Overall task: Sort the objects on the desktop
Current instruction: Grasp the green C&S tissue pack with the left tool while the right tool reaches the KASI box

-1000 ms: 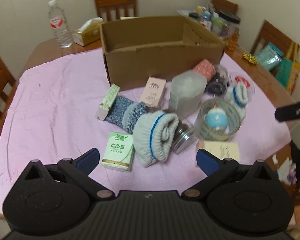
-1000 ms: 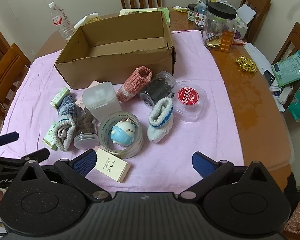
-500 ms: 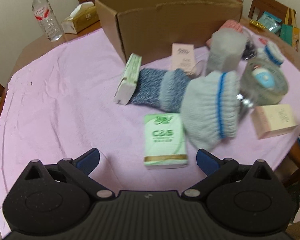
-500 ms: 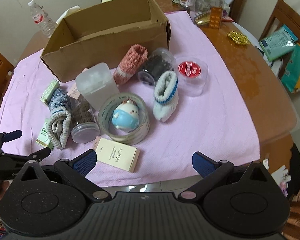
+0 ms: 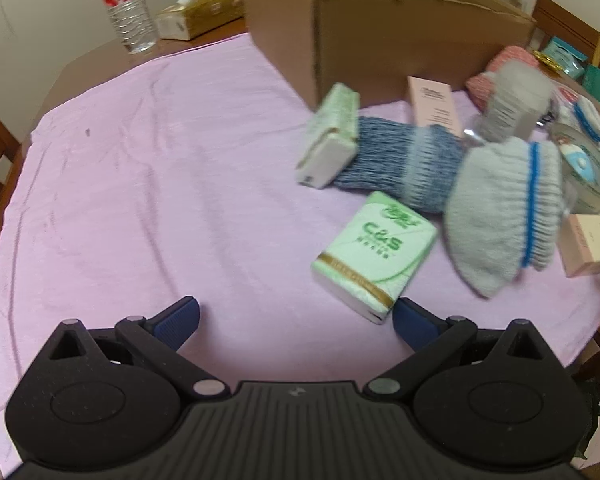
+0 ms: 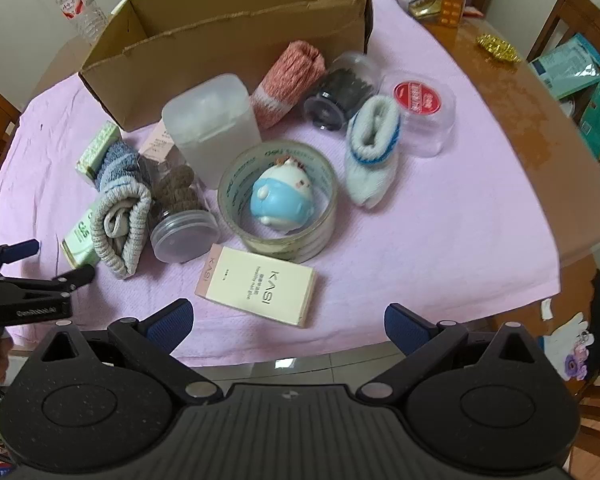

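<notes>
Left gripper: jaws spread wide, holding nothing; low over the pink cloth, blue ribbed pads at lower centre of its frame, the right pad just beside the tissue pack, which looks the likeliest first pick.

Right gripper: jaws likewise wide and empty, hanging over the near edge of the worktop.

Items to sort, centre of both frames, clustered loose on the cloth in front of the box:
- Tissue pack: soft green-and-white wrapper, flat, rectangular.
- Cream carton: stiff card, lying flat.
- Grey rolled sock: ribbed knit, blue stripe; yields to squeeze.
- Blue marled sock: knit, rolled.
- Tape roll: clear ring, a glossy blue-and-white figurine set inside.
- Clear jar: on its side, smooth plastic, may roll.
- Frosted tub: upright, rigid.

Cardboard box: upper centre, open-topped, apparently empty, presumably the receiving bin.
</notes>
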Motion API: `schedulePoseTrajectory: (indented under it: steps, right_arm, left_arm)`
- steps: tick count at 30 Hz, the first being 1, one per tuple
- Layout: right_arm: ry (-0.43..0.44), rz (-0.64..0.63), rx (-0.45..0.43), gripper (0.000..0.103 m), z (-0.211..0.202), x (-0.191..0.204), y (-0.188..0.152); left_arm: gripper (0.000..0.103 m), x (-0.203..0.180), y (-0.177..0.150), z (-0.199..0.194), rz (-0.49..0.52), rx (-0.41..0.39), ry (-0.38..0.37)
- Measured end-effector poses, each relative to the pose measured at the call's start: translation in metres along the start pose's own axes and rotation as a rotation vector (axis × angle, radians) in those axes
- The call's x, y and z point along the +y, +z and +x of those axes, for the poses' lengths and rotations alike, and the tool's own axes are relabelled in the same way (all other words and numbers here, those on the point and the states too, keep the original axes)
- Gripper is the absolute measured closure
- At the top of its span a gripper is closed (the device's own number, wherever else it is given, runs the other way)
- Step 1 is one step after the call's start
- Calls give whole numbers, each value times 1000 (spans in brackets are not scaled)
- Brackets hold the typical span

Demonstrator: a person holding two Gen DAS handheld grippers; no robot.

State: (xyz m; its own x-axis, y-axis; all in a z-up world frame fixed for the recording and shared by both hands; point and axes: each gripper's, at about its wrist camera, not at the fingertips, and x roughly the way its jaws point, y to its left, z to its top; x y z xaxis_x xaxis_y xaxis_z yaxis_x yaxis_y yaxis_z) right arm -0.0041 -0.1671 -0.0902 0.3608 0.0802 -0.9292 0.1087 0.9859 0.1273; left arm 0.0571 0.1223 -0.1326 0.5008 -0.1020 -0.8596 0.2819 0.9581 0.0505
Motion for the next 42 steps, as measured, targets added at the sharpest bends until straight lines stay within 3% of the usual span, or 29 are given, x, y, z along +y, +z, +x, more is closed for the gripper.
schedulePoseTrajectory:
  steps: [9, 17, 23, 28, 42]
  right_arm:
    - [5, 68, -10, 0, 26, 3, -5]
    - [-19, 112, -24, 0, 49, 17, -8]
    - [-147, 46, -28, 0, 61, 45, -7]
    - [-179, 62, -41, 0, 63, 56, -9]
    - [-169, 38, -79, 0, 62, 53, -11]
  left_arm:
    - [1, 27, 11, 8, -16, -14, 70]
    - [1, 19, 7, 6, 17, 10, -38]
    - [1, 12, 5, 8, 21, 14, -128]
    - [0, 1, 7, 13, 33, -6, -82]
    - [0, -14, 25, 26, -100, -54, 3]
